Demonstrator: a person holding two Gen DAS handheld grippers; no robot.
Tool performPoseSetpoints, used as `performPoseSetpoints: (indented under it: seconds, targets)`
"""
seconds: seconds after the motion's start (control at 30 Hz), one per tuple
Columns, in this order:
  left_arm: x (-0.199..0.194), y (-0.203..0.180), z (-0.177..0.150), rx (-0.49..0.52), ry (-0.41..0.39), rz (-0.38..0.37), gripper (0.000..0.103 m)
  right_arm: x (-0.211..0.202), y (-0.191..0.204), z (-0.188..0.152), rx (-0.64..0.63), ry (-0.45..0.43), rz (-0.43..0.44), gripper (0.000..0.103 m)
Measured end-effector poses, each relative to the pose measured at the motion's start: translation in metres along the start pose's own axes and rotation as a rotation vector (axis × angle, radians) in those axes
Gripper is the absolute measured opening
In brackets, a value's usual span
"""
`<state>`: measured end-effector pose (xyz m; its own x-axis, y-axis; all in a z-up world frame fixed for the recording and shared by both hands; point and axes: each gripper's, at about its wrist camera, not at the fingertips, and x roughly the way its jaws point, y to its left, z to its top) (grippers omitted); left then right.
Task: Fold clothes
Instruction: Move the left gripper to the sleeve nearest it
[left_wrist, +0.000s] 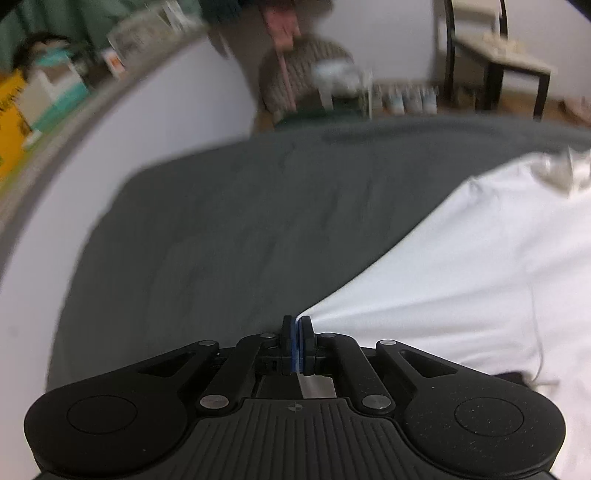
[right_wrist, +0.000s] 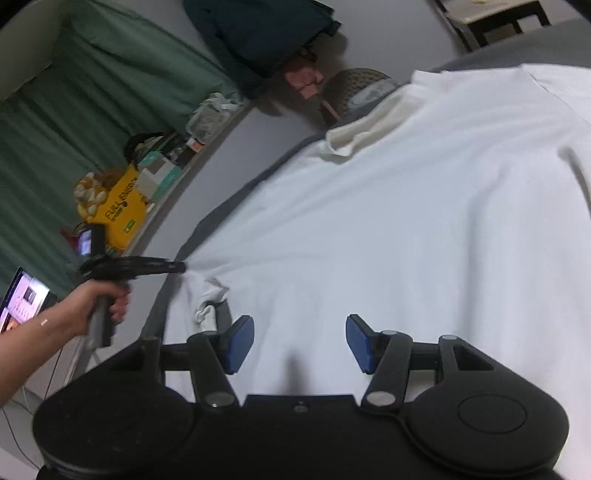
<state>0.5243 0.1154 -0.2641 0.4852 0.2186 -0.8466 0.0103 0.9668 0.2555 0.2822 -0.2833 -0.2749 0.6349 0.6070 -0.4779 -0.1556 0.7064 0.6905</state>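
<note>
Left gripper (left_wrist: 297, 325) pinches the white shirt (right_wrist: 406, 221) at its edge; right gripper (right_wrist: 300, 341) hovers half-open above. Soft, limp, light cloth: best taken by hems and corners.

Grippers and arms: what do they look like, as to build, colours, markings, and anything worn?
Both the left gripper and right gripper are matte black linkage frames with silver pivot pins, round side discs and blue finger pads. The left hand grips a grey-black handle; its forearm is sleeveless.
</note>
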Motion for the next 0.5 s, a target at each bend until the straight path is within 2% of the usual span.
performPoseSetpoints:
  seconds: [0.07,0.13,0.2,0.23,0.27,0.4,0.5]
  targets:
    - [0.011,-0.005,0.003,-0.028,0.051,0.006,0.006,-0.001,0.0,0.0,-0.006,0.0,-0.003,0.055]
    - [0.015,-0.003,0.0,-0.08,0.067,0.02,0.022,-0.002,-0.002,0.002,0.007,0.008,-0.011,0.055]
    - [0.007,0.007,-0.006,-0.122,0.048,0.059,0.087,-0.006,-0.004,0.006,0.025,0.008,-0.009,0.055]
    - [0.002,0.012,-0.009,-0.142,0.039,0.078,0.096,-0.005,-0.004,0.006,0.029,0.007,-0.01,0.055]
    - [-0.007,0.02,-0.016,-0.161,0.017,0.06,0.098,-0.004,-0.004,0.006,0.034,0.006,-0.01,0.055]
    - [-0.045,0.051,-0.058,-0.249,0.026,-0.145,0.098,0.001,0.003,0.002,0.023,0.008,-0.008,0.056]
    - [-0.069,0.059,-0.106,-0.274,0.054,-0.22,0.098,0.004,0.011,-0.003,0.012,0.008,0.001,0.056]
